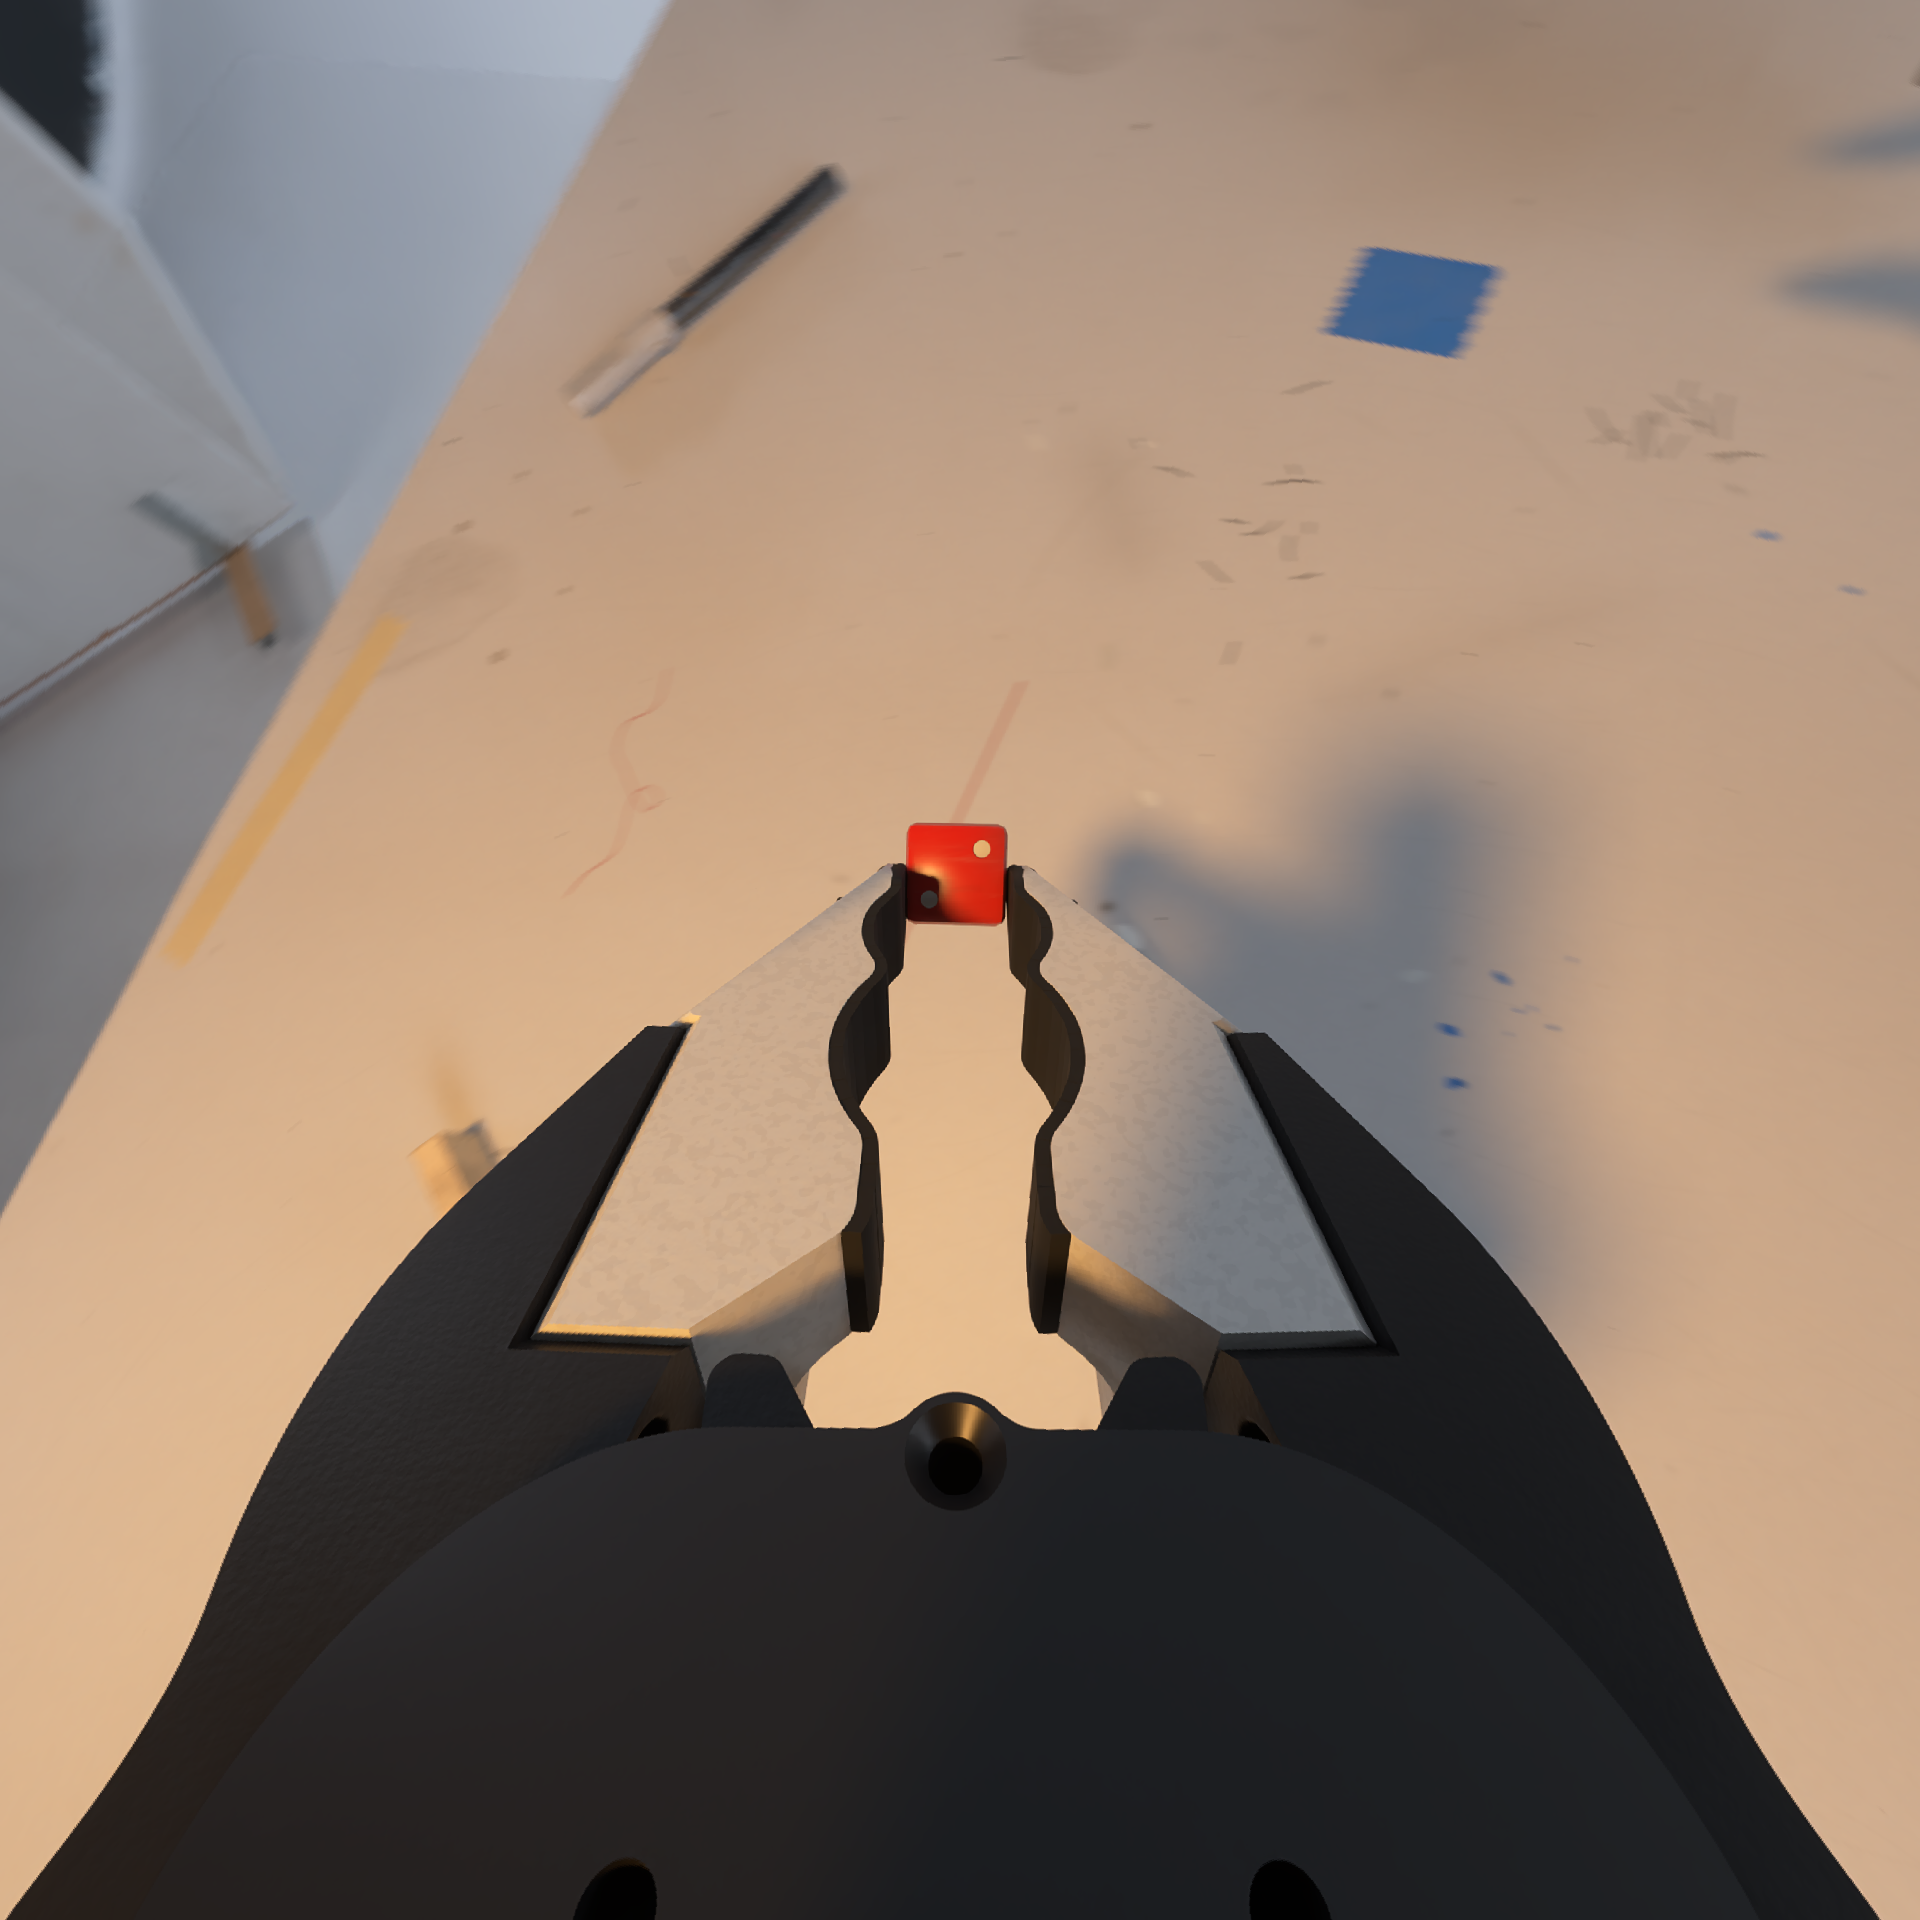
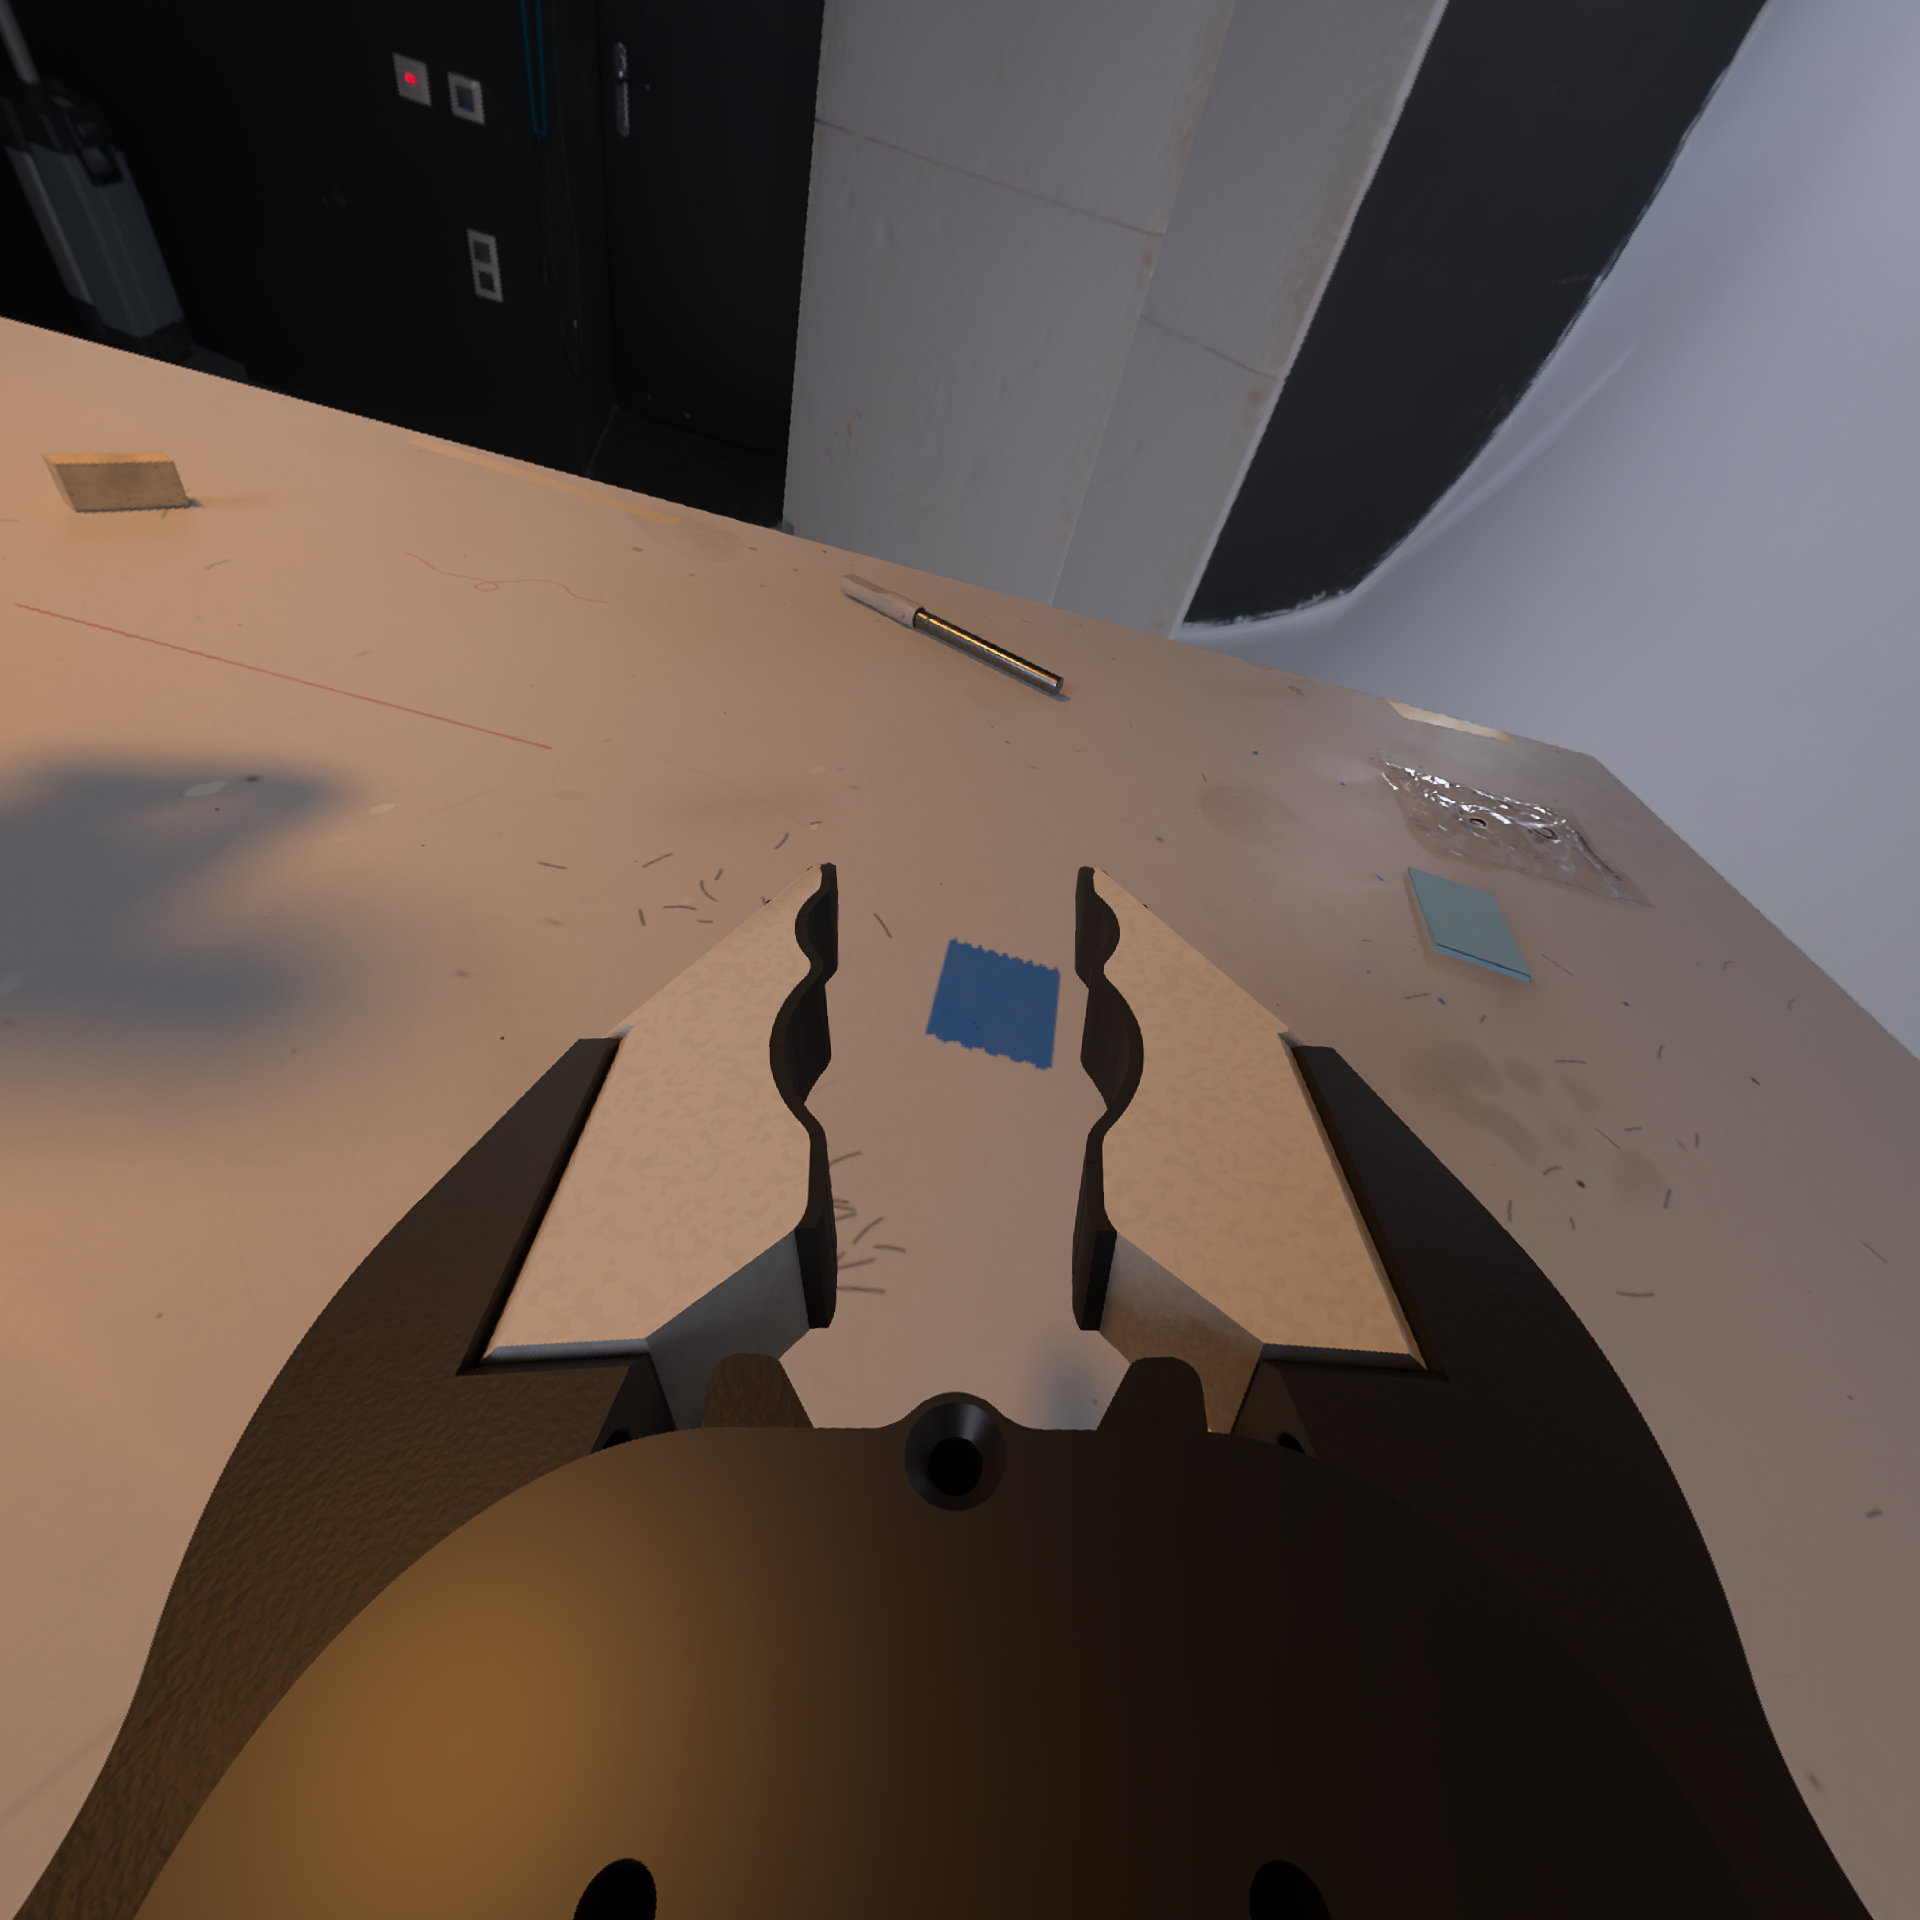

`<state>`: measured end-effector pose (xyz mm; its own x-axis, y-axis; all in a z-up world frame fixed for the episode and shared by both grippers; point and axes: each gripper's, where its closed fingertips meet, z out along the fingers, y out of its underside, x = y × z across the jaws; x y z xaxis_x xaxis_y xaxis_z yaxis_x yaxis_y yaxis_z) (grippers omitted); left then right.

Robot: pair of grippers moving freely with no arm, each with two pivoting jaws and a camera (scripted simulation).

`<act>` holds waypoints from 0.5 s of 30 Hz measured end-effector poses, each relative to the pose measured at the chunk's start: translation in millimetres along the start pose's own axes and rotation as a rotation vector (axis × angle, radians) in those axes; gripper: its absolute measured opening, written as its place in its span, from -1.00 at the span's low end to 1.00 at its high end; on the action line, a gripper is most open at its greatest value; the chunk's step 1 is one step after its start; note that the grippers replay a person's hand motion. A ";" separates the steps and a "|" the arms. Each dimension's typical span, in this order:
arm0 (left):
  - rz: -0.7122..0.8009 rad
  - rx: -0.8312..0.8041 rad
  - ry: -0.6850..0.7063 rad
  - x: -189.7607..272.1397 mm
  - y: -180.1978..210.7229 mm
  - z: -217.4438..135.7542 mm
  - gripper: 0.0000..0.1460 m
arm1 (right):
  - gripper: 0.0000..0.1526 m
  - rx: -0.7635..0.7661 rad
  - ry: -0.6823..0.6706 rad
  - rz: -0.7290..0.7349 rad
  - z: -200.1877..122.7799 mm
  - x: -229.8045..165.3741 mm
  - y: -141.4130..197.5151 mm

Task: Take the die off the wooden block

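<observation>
While the right tongs [image 2: 954, 883] gape empty, the left tongs [image 1: 954, 883] pinch the die [image 1: 956, 873].

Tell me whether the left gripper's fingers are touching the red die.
Touching. In the left wrist view the red die sits pinched between the left gripper fingertips, both dark pads pressed against its sides with no gap showing.

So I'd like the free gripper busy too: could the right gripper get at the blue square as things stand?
Probably yes. The right gripper is open and empty, and the blue square lies flat on the table straight ahead between its fingers, nothing blocking.
</observation>
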<state>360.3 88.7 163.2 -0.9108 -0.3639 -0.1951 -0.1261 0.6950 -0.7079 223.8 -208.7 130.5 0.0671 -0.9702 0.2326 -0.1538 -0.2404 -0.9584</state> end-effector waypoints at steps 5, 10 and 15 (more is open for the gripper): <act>0.085 -0.011 0.123 66.4 0.5 20.5 -0.74 | -0.40 -0.001 -0.002 -0.009 -0.2 -1.5 -0.5; 0.135 -0.075 0.177 109.4 17.9 48.3 -0.74 | -0.41 -0.009 -0.013 -0.014 1.1 -4.4 1.0; 0.144 -0.118 0.206 134.6 37.1 71.9 -0.74 | -0.41 -0.016 -0.024 -0.025 2.6 -7.7 2.0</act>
<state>261.3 20.9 61.9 -0.9818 -0.1310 -0.1372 -0.0238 0.8025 -0.5962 225.6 -201.7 126.3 0.0950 -0.9630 0.2524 -0.1673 -0.2653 -0.9495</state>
